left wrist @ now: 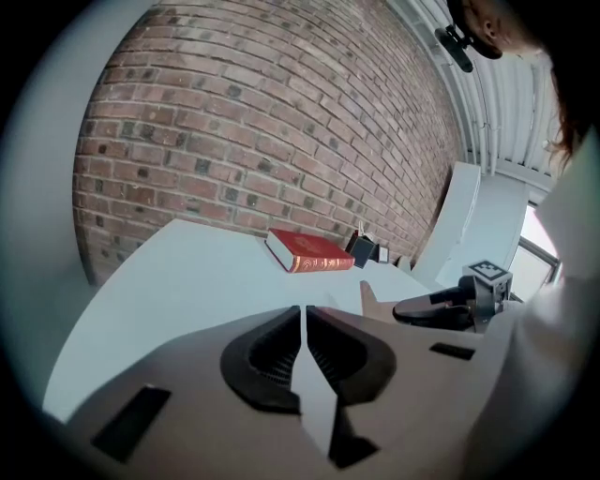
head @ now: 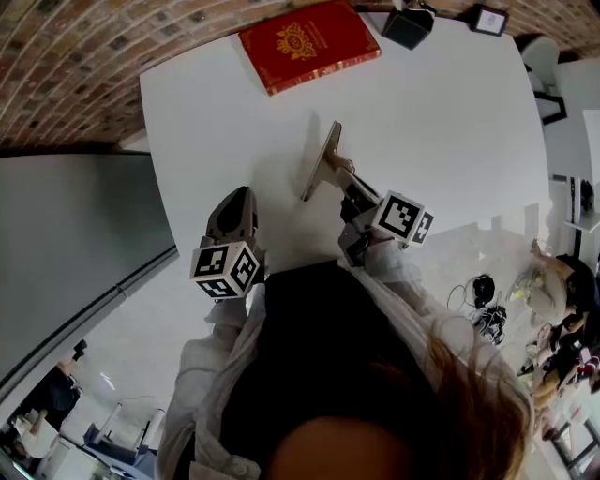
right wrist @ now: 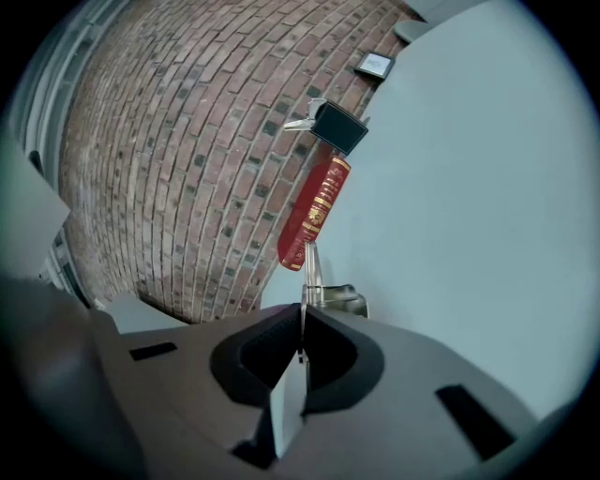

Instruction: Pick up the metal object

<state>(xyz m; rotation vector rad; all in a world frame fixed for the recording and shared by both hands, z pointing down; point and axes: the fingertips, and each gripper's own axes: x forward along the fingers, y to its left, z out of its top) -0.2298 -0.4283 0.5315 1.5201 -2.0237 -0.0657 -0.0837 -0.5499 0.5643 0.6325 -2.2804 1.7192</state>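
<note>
The metal object [head: 322,161] is a thin flat plate standing on edge over the white table [head: 450,122], tilted. My right gripper [head: 341,176] is shut on its near end. In the right gripper view the plate [right wrist: 314,270] sticks out forward from between the closed jaws, with a small metal foot beside it. My left gripper [head: 241,194] rests to the plate's left, apart from it, shut with nothing between its fingers. In the left gripper view the plate's tip [left wrist: 367,298] shows past the closed jaws, with the right gripper [left wrist: 398,311] behind it.
A red book [head: 307,43] lies at the table's far edge, also seen as the red book [left wrist: 309,251] and the red book [right wrist: 314,214]. A black box [head: 409,26] and a small black item [head: 489,19] sit at the far right corner. A brick wall [left wrist: 262,122] stands behind.
</note>
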